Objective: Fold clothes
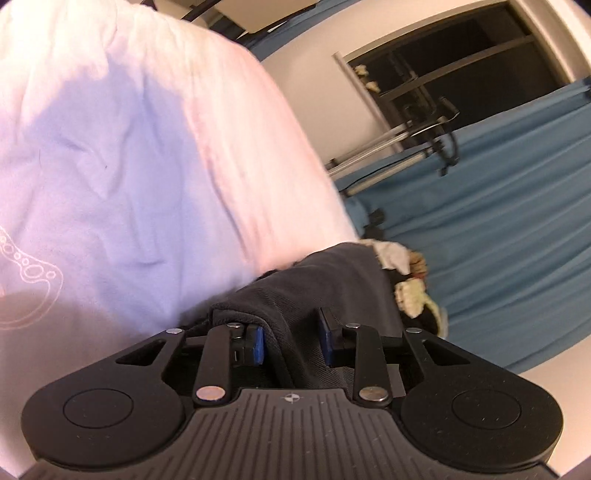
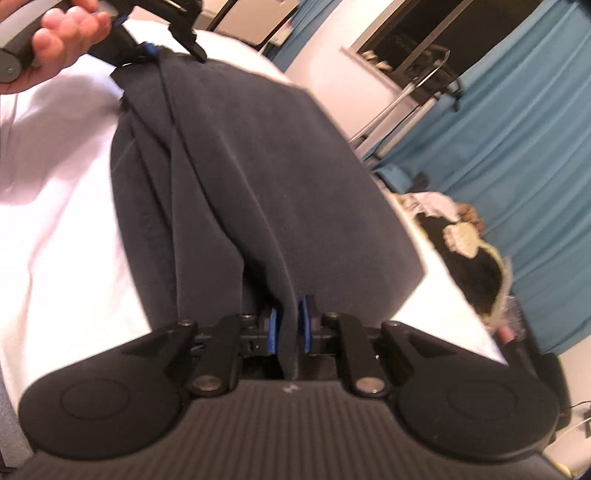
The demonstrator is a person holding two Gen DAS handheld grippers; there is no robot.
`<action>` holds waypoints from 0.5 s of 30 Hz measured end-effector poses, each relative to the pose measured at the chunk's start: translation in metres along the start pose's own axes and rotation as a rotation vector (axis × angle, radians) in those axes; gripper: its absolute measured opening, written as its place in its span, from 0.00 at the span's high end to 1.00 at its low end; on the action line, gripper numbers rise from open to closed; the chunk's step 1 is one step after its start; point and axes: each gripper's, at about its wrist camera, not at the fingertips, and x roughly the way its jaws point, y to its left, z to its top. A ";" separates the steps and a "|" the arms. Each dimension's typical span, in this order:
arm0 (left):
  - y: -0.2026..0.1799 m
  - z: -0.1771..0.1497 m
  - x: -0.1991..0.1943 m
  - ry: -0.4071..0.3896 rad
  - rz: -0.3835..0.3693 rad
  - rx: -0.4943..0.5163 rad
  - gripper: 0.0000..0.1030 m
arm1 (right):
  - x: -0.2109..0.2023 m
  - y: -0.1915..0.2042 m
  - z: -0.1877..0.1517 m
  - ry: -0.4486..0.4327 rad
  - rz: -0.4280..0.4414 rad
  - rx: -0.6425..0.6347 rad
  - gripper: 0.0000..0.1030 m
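A dark navy garment [image 2: 258,155] is stretched over a white surface [image 2: 55,221] between both grippers. My right gripper [image 2: 289,330] is shut on a hanging fold of it, pinched between the blue pads [image 2: 272,330]. At the top left of the right wrist view, my left gripper [image 2: 151,50], held by a person's hand [image 2: 62,33], grips the garment's far corner. In the left wrist view, a thick fold of the dark garment [image 1: 295,295] fills the gap of my left gripper [image 1: 292,341]. Beyond it is white fabric [image 1: 129,147] with a faint line print [image 1: 29,266].
A heap of mixed clothes [image 2: 461,236] lies at the far right edge of the white surface, also visible as a clothes heap [image 1: 410,284]. Blue curtains [image 2: 517,129] hang behind, next to a dark window [image 1: 461,62] and metal rods [image 1: 388,147].
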 end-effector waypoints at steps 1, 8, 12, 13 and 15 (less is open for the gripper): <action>-0.002 0.004 0.003 0.002 -0.002 -0.006 0.68 | 0.001 -0.001 -0.001 -0.001 0.010 0.008 0.84; -0.009 0.006 -0.019 0.033 -0.075 -0.039 0.37 | -0.029 -0.012 -0.002 -0.131 0.101 0.151 0.61; -0.018 0.001 -0.035 0.037 -0.091 -0.008 0.10 | -0.048 -0.004 0.005 -0.265 0.114 0.117 0.31; -0.019 -0.002 -0.037 0.044 -0.091 0.000 0.10 | -0.049 0.000 0.008 -0.292 0.121 0.087 0.28; -0.020 -0.008 -0.036 0.067 -0.089 0.017 0.06 | -0.048 0.010 0.012 -0.333 0.138 0.026 0.20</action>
